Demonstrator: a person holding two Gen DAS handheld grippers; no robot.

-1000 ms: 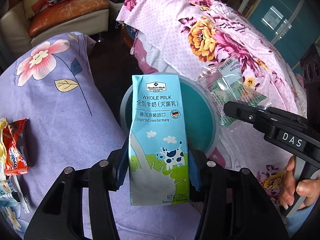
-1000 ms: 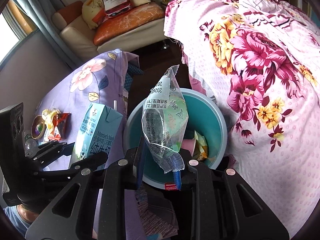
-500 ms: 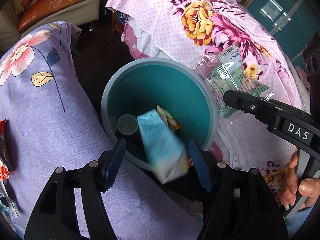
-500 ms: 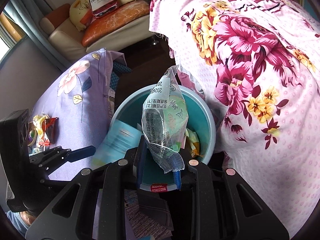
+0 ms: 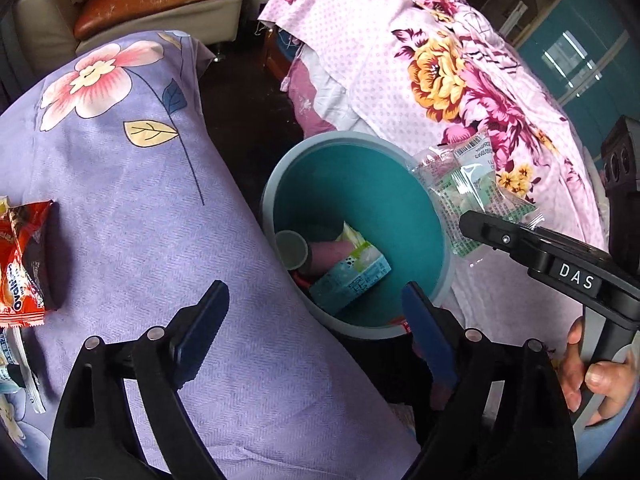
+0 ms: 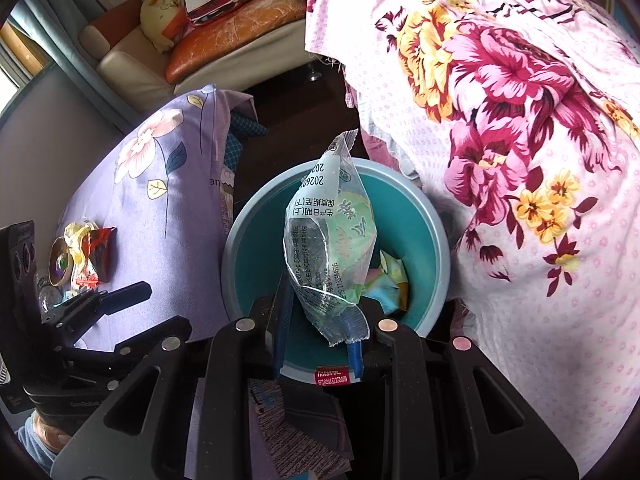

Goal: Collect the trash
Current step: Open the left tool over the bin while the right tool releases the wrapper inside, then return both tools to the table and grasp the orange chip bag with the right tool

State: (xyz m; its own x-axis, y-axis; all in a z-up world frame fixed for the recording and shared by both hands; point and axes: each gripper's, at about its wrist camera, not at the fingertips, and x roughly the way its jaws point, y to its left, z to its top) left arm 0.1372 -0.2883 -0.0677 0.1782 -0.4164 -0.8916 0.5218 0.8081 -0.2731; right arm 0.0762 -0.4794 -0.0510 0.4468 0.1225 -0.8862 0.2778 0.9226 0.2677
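A teal trash bin [image 5: 436, 216] stands on the floor between two covered beds; it also shows in the right wrist view [image 6: 248, 240]. A blue milk carton [image 5: 352, 278] lies inside it with a cup and wrappers. My left gripper [image 5: 316, 316] is open and empty, just above the bin's near rim. My right gripper [image 6: 320, 320] is shut on a clear plastic snack bag [image 6: 332, 240] and holds it over the bin; the bag also shows in the left wrist view [image 5: 468, 196].
A red Ovaltine wrapper [image 5: 24, 264] and other wrappers [image 6: 84, 256] lie on the purple flowered cover [image 5: 120, 200] at left. A pink flowered cover [image 6: 540, 160] drapes the bed at right. A sofa [image 6: 200, 40] stands at the back.
My left gripper opened and let go of the milk carton, which fell into the bin and now lies on its side. My right gripper still holds the bag over the bin.
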